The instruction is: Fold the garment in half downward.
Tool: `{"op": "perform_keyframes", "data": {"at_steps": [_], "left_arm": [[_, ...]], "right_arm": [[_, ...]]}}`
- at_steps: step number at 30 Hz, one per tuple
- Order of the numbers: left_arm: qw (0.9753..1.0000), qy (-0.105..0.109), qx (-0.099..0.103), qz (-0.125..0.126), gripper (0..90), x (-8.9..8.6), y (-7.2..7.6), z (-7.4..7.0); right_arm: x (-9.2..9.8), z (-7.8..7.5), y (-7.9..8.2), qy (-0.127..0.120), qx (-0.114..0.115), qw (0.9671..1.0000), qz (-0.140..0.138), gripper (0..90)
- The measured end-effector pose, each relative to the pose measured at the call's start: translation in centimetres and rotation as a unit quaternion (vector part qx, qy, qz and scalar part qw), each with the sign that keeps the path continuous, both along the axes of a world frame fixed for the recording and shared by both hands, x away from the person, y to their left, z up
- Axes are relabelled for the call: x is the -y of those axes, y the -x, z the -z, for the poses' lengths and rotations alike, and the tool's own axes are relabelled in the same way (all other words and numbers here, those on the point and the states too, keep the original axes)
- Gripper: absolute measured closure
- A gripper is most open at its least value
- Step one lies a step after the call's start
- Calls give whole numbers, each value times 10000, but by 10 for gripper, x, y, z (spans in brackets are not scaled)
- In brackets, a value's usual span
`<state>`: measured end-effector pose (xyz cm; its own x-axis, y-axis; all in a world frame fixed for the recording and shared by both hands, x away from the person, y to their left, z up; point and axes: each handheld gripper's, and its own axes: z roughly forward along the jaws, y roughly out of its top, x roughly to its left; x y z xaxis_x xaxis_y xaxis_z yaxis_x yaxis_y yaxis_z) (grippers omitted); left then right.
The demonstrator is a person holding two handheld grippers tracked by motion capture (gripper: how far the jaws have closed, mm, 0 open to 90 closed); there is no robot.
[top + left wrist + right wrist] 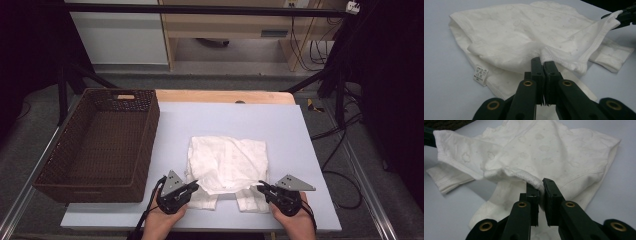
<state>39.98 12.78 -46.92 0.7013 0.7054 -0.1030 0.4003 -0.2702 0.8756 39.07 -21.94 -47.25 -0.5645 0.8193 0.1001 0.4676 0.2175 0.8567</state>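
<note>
Both the left gripper [192, 186] and right gripper [261, 188] pinch the white garment's [227, 162] hem at the mat's [300, 150] 6 o'clock edge; each bite is shallow, so uneven lifting could pull fabric free.

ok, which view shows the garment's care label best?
Left gripper view: the care label lies flat and unobstructed on the white garment, its printed symbols visible. High view shows the whole garment but no label detail; right gripper view shows mostly cloth.

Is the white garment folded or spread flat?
Partly folded: the white garment lies doubled, both grippers pinching its near edge.
</note>
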Motion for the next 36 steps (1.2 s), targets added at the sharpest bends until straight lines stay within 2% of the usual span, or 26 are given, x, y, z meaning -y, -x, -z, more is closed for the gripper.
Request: {"op": "perform_keyframes", "data": {"at_steps": [4, 10, 17, 21, 28, 32, 36], "left_arm": [[10000, 33, -17, -4, 882, -3, 3, 0], [9999, 85, -90, 49, 882, -6, 9, 1], [10000, 61, -52, 51, 881, -7, 13, -1], [9999, 57, -70, -48, 880, -11, 16, 2], [9998, 53, -166, -19, 874, -11, 16, 8], [9998, 81, -175, -75, 834, -13, 16, 10], [9998, 86, -186, -72, 729, -14, 15, 11]], "right_arm": [[-1, 0, 5, 89, -1, 9999, -68, 833], [-1, 2, 10, 102, -53, 9999, -82, 833], [3, 2, 15, 48, -76, 9999, -54, 833], [5, 4, 18, 51, -121, 9999, -53, 830], [3, 5, 18, 72, -201, 9997, -112, 822], [3, 5, 17, 63, -254, 9996, -146, 798], [3, 4, 18, 37, -260, 9995, -201, 701]]}}
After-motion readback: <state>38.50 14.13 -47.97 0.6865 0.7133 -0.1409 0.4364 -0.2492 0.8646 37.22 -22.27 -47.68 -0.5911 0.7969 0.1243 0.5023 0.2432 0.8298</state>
